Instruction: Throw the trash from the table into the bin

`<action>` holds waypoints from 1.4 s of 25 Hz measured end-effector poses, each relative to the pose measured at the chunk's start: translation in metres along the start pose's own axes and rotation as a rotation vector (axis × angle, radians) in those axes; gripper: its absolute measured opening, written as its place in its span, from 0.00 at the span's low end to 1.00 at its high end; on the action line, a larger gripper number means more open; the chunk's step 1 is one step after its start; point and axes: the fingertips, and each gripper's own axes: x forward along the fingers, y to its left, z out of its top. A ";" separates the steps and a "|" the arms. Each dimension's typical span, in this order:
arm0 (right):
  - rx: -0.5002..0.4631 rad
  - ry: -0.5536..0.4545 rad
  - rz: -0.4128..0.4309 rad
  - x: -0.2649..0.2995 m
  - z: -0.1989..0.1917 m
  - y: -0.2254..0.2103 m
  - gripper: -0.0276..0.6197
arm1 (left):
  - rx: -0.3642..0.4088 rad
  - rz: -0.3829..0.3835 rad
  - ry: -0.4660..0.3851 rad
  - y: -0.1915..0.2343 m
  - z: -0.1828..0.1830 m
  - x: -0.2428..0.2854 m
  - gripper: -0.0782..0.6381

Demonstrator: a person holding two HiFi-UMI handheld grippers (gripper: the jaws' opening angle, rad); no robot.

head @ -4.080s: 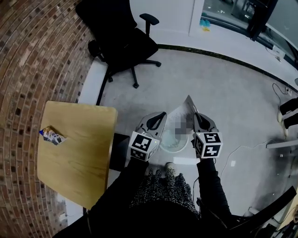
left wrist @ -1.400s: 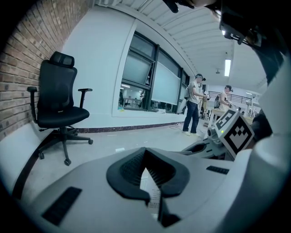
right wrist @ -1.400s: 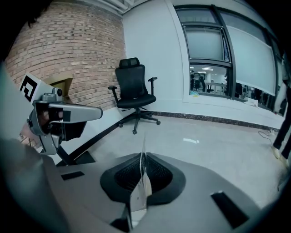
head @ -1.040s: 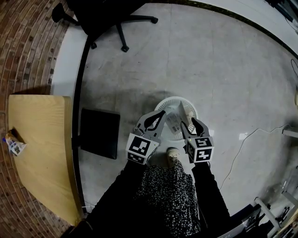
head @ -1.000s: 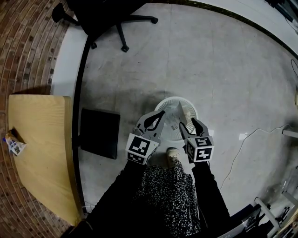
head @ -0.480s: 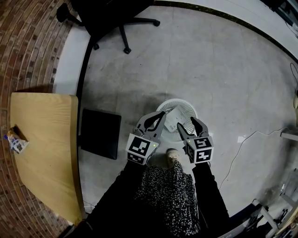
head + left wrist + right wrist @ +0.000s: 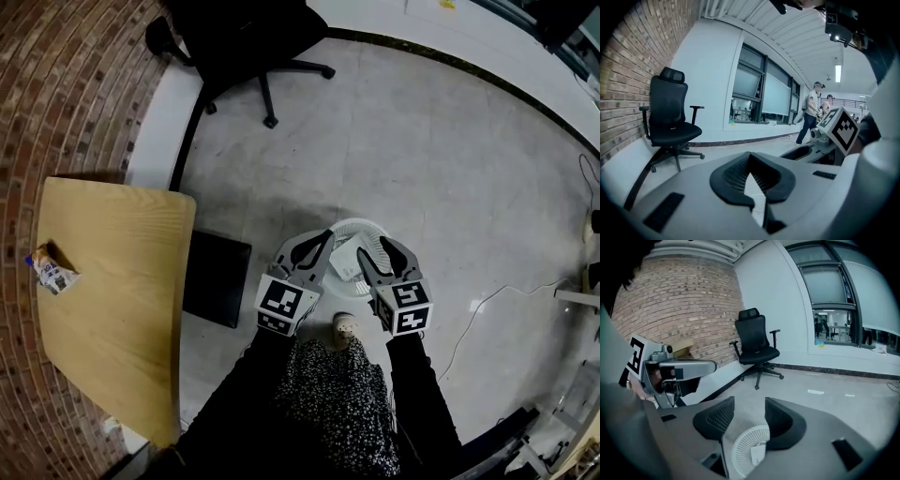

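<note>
We see matt pale wood on the table; rough red brick on the wall; smooth grey floor, faint sheen; bin is white perforated plastic, white paper inside; wrapper looks glossy; right gripper pads textured matt black, shell smooth grey plastic; chair black cloth.

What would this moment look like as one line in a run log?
paper: in bin | right tool: open, empty, jaws just closed slightly | left tool: shut | wrapper: on table
</note>
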 end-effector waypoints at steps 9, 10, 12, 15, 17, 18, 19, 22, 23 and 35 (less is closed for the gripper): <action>-0.083 -0.058 0.021 -0.021 0.068 0.030 0.18 | -0.001 0.053 -0.050 0.010 0.059 -0.034 0.12; -0.100 -0.066 0.029 -0.023 0.076 0.034 0.16 | -0.003 0.062 -0.054 0.012 0.064 -0.037 0.12; -0.119 -0.087 0.041 -0.028 0.092 0.041 0.09 | -0.004 0.079 -0.064 0.016 0.076 -0.046 0.12; -0.110 -0.109 0.062 -0.037 0.117 0.051 0.07 | -0.004 0.096 -0.082 0.021 0.097 -0.060 0.12; -0.131 -0.119 0.074 -0.043 0.134 0.060 0.06 | 0.001 0.109 -0.095 0.023 0.114 -0.071 0.12; -0.148 -0.127 0.083 -0.045 0.143 0.065 0.06 | 0.004 0.119 -0.102 0.025 0.123 -0.076 0.12; -0.162 -0.137 0.093 -0.046 0.153 0.071 0.06 | 0.006 0.130 -0.111 0.028 0.132 -0.082 0.12; -0.195 -0.167 0.122 -0.049 0.180 0.088 0.06 | 0.009 0.151 -0.131 0.031 0.149 -0.098 0.12; -0.205 -0.175 0.130 -0.050 0.188 0.094 0.06 | 0.013 0.155 -0.135 0.030 0.153 -0.103 0.12; -0.273 -0.282 0.281 -0.065 0.271 0.165 0.06 | -0.017 0.379 -0.212 0.075 0.198 -0.195 0.12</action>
